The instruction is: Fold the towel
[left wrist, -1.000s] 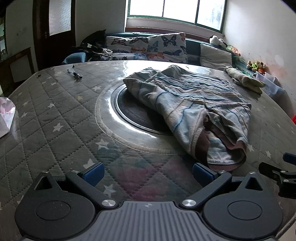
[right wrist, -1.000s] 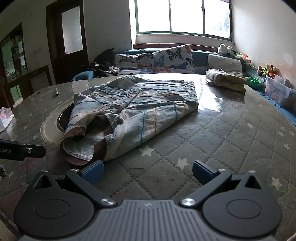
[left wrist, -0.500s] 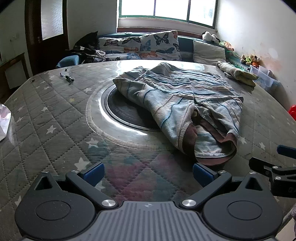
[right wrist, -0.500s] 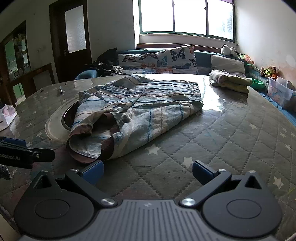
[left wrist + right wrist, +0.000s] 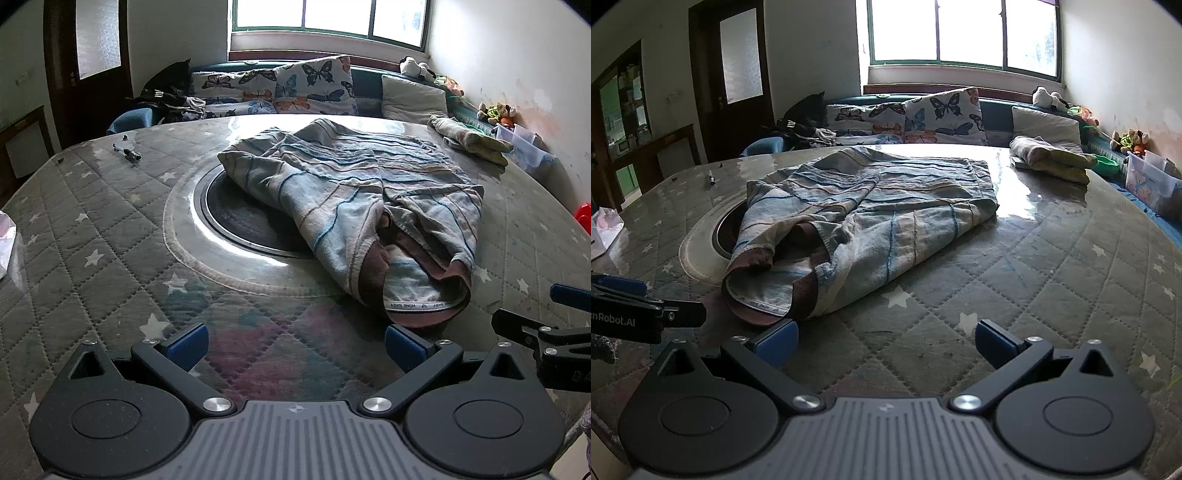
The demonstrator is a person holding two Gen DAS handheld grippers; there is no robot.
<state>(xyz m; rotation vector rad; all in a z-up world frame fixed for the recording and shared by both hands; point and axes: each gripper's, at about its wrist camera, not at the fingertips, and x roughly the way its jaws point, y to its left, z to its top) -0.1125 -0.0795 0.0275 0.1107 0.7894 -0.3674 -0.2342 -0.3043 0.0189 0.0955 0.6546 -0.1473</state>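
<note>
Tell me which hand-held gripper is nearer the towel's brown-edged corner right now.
Right. The right hand-held gripper has its left finger almost at the brown-edged corner of the towel. The left hand-held gripper sits a little further back, corner off its right finger.

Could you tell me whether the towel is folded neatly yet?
No. The towel lies rumpled, its brown hem curled open.
</note>
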